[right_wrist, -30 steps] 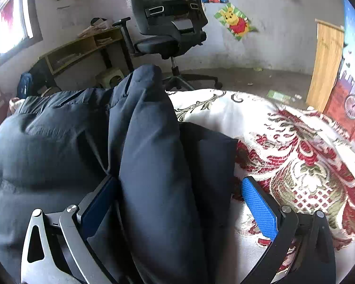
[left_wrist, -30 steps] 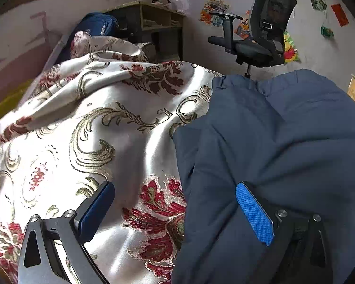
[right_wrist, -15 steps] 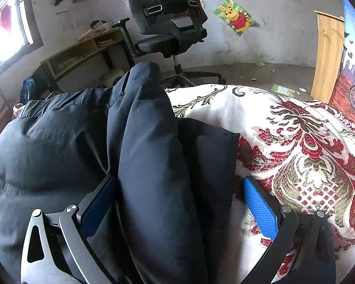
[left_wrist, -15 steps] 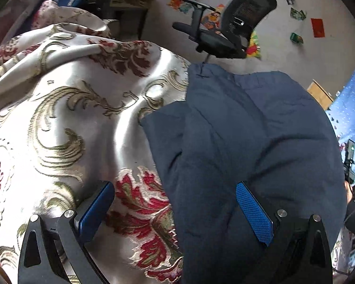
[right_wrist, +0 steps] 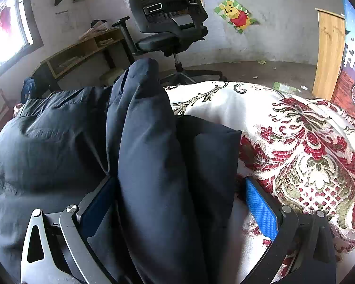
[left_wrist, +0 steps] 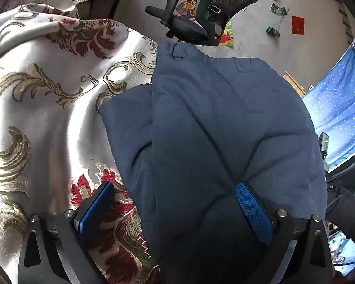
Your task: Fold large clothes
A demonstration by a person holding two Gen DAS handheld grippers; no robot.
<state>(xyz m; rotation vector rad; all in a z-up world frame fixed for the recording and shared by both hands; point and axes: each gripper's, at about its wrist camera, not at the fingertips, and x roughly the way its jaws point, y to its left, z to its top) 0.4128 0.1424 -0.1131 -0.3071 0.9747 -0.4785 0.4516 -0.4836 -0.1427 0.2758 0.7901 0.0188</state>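
The jacket (left_wrist: 220, 142) was puffy navy quilted stuff, lying folded on a shiny brocade bedspread (left_wrist: 47, 108). The left gripper (left_wrist: 177, 210) was spread wide, the jacket's edge bulging between its textured blue pads. The right gripper (right_wrist: 179, 201) was wide too, a fat fold rising toward 12 o'clock between them.

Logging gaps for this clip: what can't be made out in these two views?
- Left wrist view: the jacket's near end runs off the bottom edge between the left gripper's open fingers.
- Right wrist view: the jacket's raised fold hides the bedspread behind it.
- Both views: what lies under the jacket; the right gripper is open too.
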